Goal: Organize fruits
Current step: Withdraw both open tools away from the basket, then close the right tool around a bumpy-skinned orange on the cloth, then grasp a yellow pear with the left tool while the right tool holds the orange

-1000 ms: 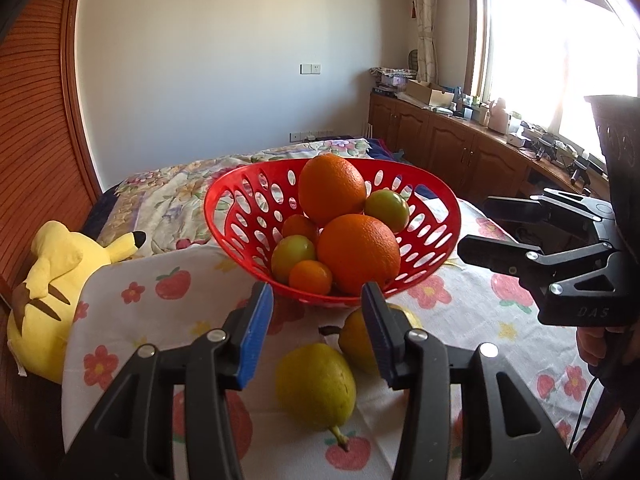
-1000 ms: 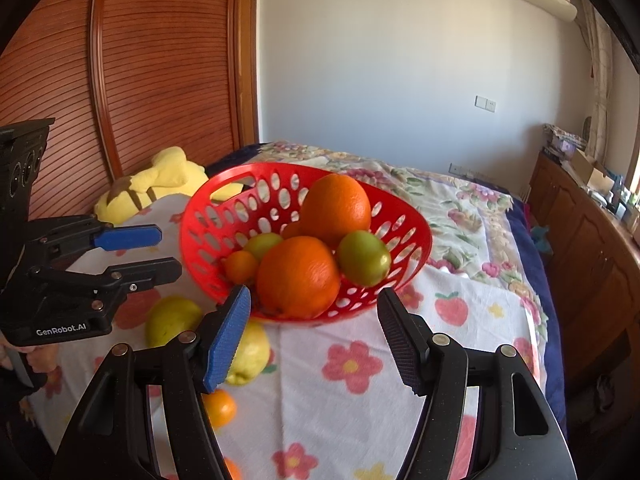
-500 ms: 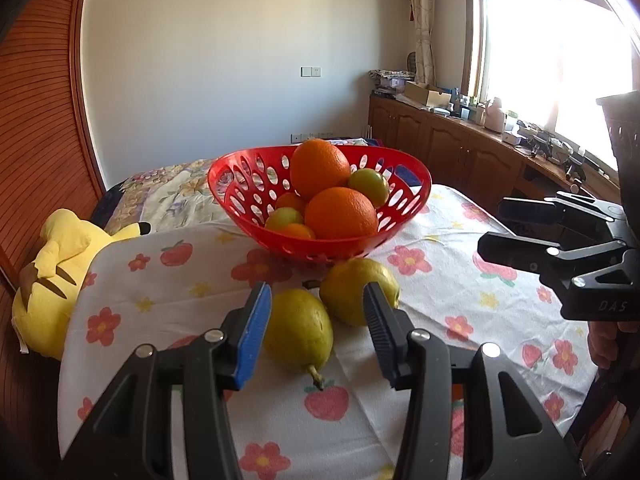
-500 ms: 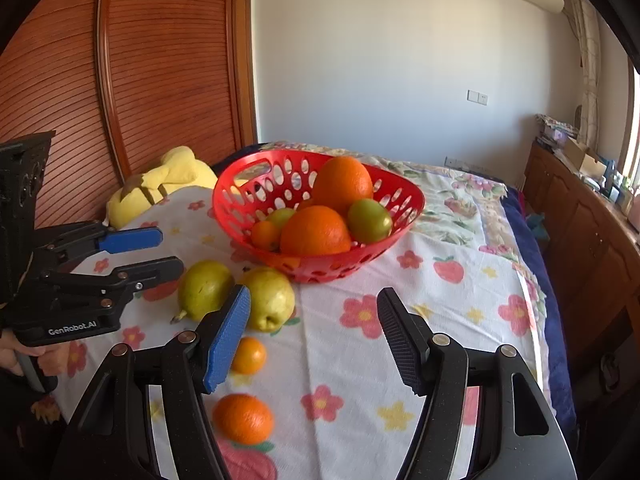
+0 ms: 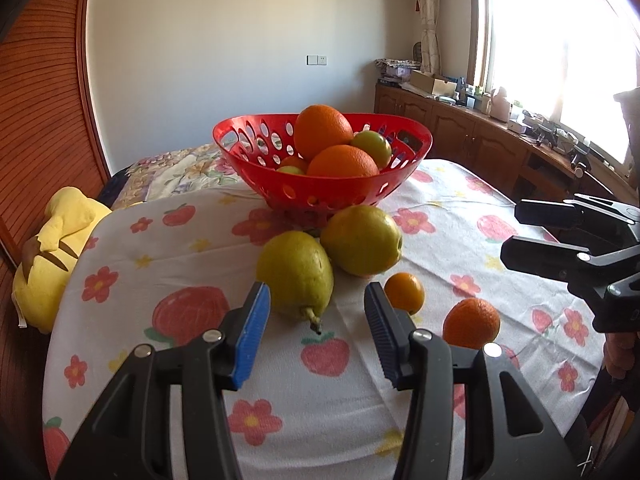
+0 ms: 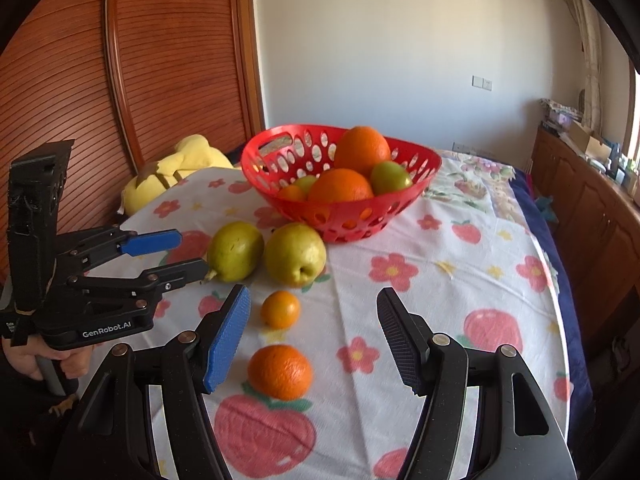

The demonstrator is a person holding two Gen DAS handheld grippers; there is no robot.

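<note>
My left claw (image 5: pixel 316 328) gapes wide before the pear (image 5: pixel 295 274) near the red basket (image 5: pixel 256 148); firm, smooth, bruisable, so I'd grip its belly.

My right claw (image 6: pixel 314 340) is wide too.

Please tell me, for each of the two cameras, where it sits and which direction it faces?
Left wrist: on the left hand-held gripper, facing the stemmed pear and red basket; own open fingers show.
Right wrist: on the right hand-held gripper, facing the larger orange; own open fingers show.
Shared: basket, pears, both loose oranges, each other's gripper.
</note>
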